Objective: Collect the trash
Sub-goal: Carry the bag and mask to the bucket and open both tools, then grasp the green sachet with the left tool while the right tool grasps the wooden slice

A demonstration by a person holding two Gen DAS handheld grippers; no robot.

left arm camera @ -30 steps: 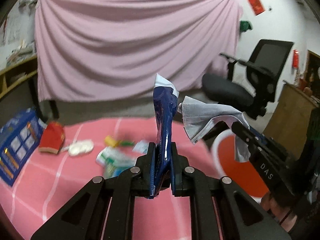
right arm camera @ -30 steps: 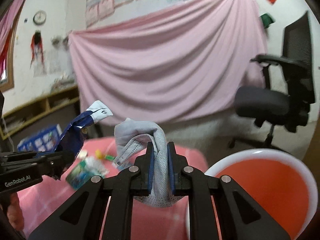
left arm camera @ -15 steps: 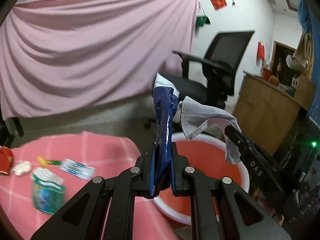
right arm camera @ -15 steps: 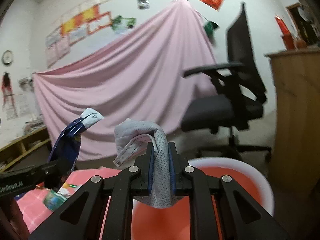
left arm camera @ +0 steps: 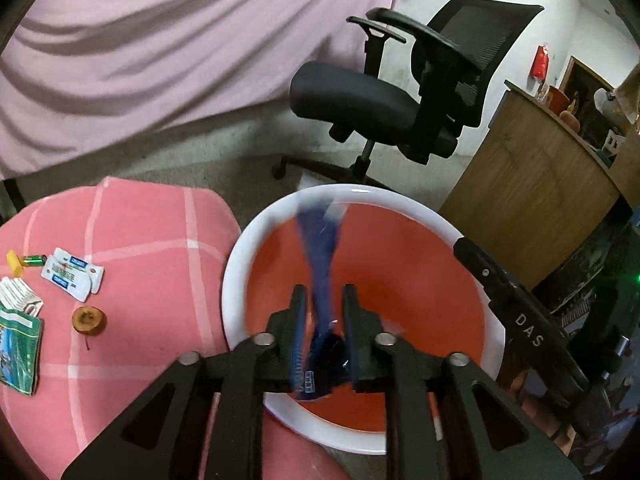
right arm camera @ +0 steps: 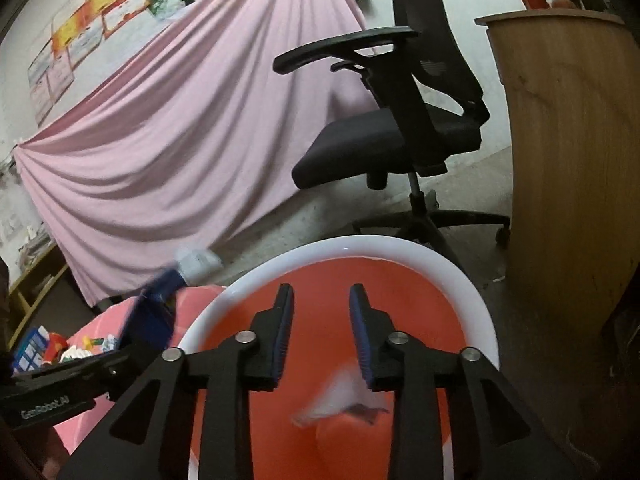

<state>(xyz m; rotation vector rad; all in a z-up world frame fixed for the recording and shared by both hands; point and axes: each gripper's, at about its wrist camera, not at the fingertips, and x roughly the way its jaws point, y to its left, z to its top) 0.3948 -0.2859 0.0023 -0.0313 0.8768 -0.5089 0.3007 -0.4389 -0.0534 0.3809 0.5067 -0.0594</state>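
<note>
Both grippers are over an orange basin with a white rim (left arm camera: 240, 256) (right arm camera: 472, 280) that stands beside the table. My left gripper (left arm camera: 323, 304) has opened; the blue wrapper (left arm camera: 320, 264) is blurred between its parted fingers and touches neither. From the right wrist view the wrapper (right arm camera: 160, 300) shows at left. My right gripper (right arm camera: 322, 304) is open and empty. The grey face mask (right arm camera: 340, 400) is blurred inside the basin below it.
Several pieces of trash lie on the pink checked tablecloth (left arm camera: 132, 232): white sachets (left arm camera: 72, 278), a green packet (left arm camera: 18, 350), a battery (left arm camera: 32, 259), a round brown piece (left arm camera: 89, 321). A black office chair (left arm camera: 392, 92) and a wooden counter (left arm camera: 532, 168) stand behind the basin.
Both grippers swung from the table to over the basin and tilted down. Both opened: the mask left the right gripper into the basin, and the wrapper came loose in the left.
</note>
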